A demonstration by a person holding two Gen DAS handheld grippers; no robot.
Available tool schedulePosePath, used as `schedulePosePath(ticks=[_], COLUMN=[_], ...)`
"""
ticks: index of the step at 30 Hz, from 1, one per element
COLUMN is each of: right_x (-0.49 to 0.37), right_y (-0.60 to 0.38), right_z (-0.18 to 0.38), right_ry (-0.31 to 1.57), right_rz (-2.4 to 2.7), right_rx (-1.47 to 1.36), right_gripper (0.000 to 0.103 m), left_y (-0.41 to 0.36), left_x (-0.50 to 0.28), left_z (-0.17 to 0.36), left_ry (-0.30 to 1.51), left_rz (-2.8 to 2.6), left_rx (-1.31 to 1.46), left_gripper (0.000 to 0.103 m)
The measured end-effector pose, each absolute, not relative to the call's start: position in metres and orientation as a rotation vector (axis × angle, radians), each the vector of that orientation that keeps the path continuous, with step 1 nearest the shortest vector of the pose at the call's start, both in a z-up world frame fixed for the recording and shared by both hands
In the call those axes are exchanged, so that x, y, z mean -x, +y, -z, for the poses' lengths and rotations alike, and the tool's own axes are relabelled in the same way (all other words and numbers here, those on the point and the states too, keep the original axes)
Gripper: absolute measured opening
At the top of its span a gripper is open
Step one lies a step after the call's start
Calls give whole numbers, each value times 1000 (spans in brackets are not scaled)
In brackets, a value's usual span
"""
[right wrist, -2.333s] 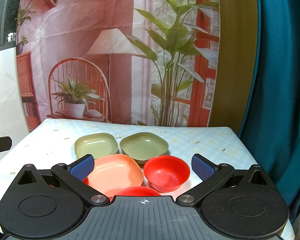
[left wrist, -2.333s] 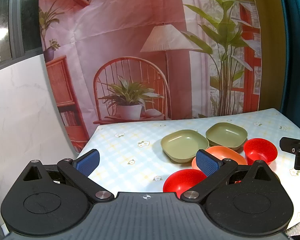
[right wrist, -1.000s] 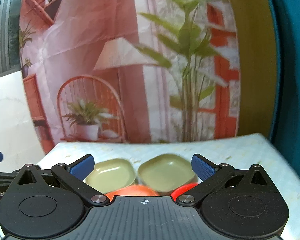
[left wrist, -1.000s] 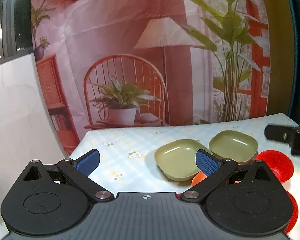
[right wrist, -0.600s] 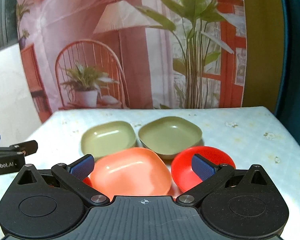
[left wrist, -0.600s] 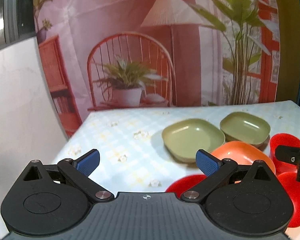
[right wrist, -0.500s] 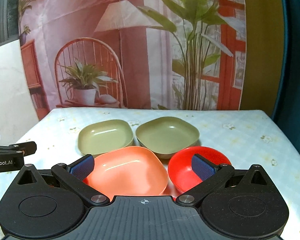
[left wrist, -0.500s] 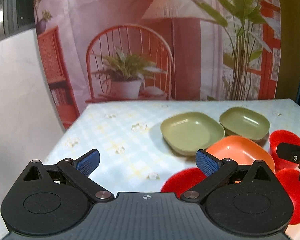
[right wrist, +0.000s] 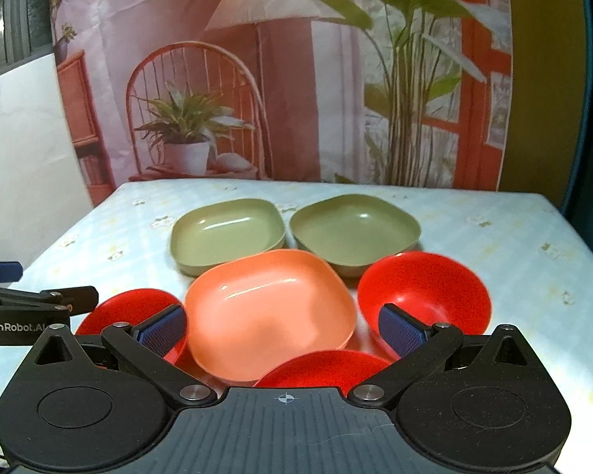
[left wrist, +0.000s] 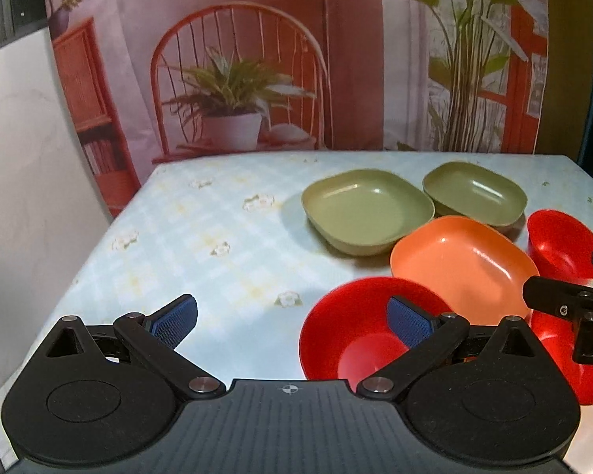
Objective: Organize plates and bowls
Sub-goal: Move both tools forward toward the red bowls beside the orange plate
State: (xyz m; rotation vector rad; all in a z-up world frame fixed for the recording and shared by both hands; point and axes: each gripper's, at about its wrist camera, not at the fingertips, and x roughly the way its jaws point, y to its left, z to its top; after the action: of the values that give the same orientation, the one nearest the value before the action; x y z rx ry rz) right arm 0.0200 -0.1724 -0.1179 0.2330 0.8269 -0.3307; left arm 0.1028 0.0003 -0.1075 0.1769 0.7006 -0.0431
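Both hand-held grippers gape wide over the dishes, gripping nothing.

Left wrist view: the left hand-held gripper (left wrist: 292, 318) has a red bowl (left wrist: 359, 328) under its right finger, with the orange plate (left wrist: 462, 264) beyond to the right on the desk (left wrist: 201, 245).
Right wrist view: the right hand-held gripper (right wrist: 282, 330) has the orange plate (right wrist: 269, 312) between its fingers, two green plates (right wrist: 227, 235) ahead, and a red bowl (right wrist: 425, 294) behind its right finger.
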Motion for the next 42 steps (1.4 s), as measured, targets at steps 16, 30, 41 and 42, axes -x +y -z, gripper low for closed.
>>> schedulePosePath(ticks=[16,30,41,42], right_x=[-17,-3,35,36], right_y=[-160,-160,-190,-194], right_z=[114,100,107,111], right_ry=[847,835,867,879], right_rz=[287,277,434,461], right_rx=[-193,-182,-223,-222], right_gripper=[103,91,74,74], left_y=[4,0,-45,-55], left_x=[-98,-89,-103,-105], left_z=[114,110,107,110], left_ry=[759,763,830,842], left_rz=[85,195,414,440], left_rx=[-124,-74,-54,-70], left_gripper=[102,90,79,78])
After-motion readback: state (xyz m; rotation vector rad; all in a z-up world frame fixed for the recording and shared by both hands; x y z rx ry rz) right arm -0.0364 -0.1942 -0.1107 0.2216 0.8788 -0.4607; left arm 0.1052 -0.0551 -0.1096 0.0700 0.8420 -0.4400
